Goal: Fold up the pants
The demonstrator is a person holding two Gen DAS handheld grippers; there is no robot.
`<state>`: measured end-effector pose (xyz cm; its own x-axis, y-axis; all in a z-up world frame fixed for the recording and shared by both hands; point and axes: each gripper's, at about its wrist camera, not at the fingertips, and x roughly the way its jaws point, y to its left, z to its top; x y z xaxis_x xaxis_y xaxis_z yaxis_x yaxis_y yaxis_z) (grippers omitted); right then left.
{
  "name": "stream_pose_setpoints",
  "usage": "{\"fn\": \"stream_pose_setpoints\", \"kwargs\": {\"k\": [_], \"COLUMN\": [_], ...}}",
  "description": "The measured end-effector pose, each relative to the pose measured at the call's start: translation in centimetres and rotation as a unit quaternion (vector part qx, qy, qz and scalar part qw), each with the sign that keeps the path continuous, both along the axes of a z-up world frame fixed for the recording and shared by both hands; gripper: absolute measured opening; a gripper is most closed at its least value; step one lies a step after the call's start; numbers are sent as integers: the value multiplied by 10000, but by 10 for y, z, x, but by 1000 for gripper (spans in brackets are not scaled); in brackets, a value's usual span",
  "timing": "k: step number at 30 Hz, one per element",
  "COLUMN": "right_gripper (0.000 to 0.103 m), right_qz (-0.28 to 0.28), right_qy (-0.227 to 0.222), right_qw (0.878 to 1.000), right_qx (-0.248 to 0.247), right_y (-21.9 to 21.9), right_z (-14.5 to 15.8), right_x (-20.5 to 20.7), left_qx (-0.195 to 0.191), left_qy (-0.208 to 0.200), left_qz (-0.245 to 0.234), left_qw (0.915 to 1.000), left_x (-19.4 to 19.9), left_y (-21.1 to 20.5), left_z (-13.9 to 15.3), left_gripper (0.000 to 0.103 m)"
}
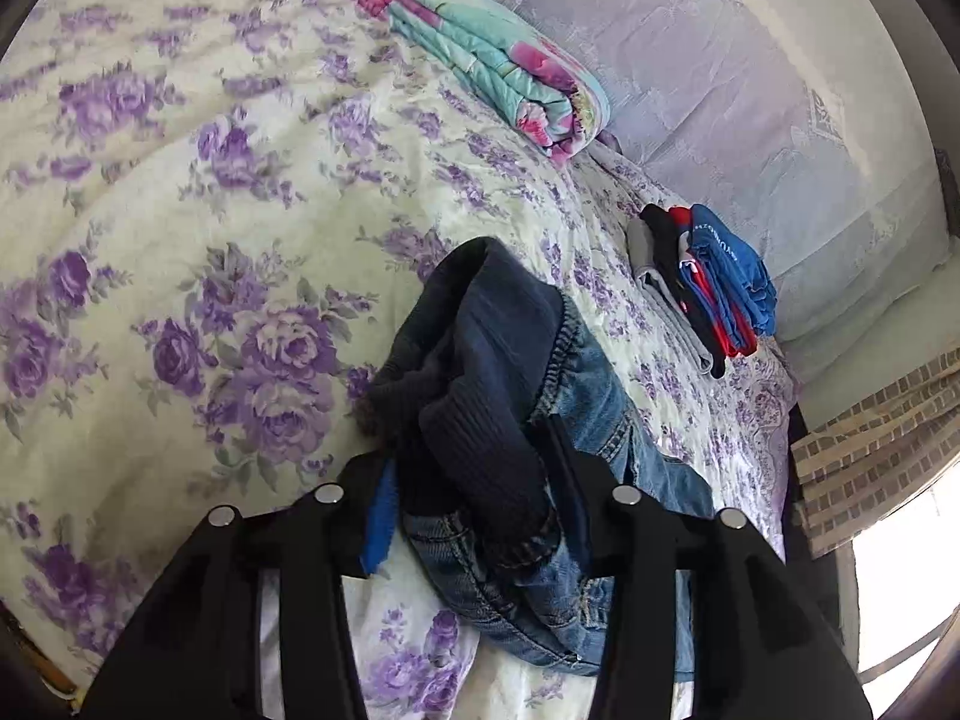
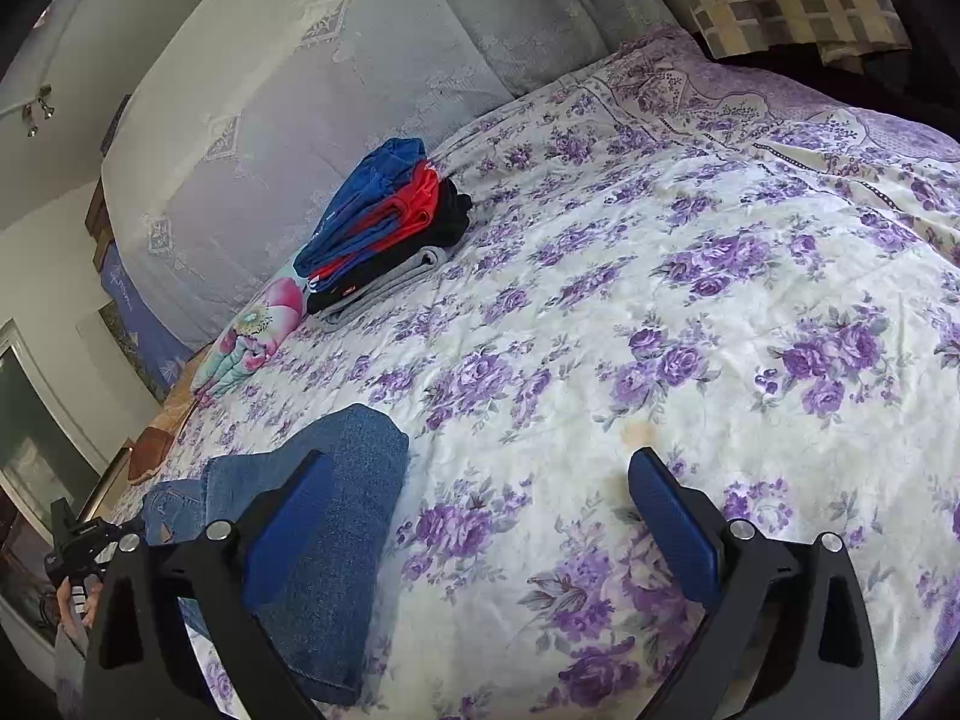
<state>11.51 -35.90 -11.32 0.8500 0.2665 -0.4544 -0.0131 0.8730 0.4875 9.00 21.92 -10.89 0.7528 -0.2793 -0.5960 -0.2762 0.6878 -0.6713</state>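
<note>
The blue denim pants (image 1: 576, 372) lie bunched on the floral bedspread (image 1: 180, 192), their dark knit lining turned out at the waist. My left gripper (image 1: 474, 468) is shut on that thick waistband bundle, with fabric filling the gap between its fingers. In the right wrist view a flat denim leg of the pants (image 2: 354, 480) stretches across the bed at lower left. My right gripper (image 2: 480, 468) is open just above the bedspread (image 2: 660, 300). Its left finger sits over the denim edge, and nothing is between its pads.
A stack of folded blue, red, black and grey clothes (image 1: 714, 282) (image 2: 384, 222) sits by the pale padded headboard (image 1: 750, 72). A folded turquoise-and-pink quilt (image 1: 498, 54) (image 2: 252, 330) lies further along it. A checked curtain (image 1: 870, 438) hangs past the bed's edge.
</note>
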Motion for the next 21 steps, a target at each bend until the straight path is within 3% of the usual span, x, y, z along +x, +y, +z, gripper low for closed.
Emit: {"fn": "stream_pose_setpoints", "kwargs": {"k": [4, 7, 13, 17, 21], "right_gripper": [99, 99, 99, 99, 99], "right_qz": [63, 100, 185, 220, 272], "right_qy": [-178, -270, -320, -291, -300], "right_qw": [9996, 9991, 9983, 9984, 9978], "right_qx": [215, 317, 457, 435, 519], "right_y": [-5, -7, -10, -10, -12], "right_z": [0, -1, -1, -2, -2], "right_x": [-5, -7, -7, -6, -4], "left_qx": [-29, -37, 898, 1705, 2383], "left_qy": [-182, -125, -456, -875, -1351], "left_qz": [78, 138, 43, -209, -685], "left_qw": [9998, 9998, 9949, 9812, 9593], "left_x": [-4, -7, -22, -30, -31], "left_y": [-2, -6, -41, -87, -150], "left_z": [-3, 6, 60, 110, 155], "left_gripper": [46, 36, 32, 31, 27]}}
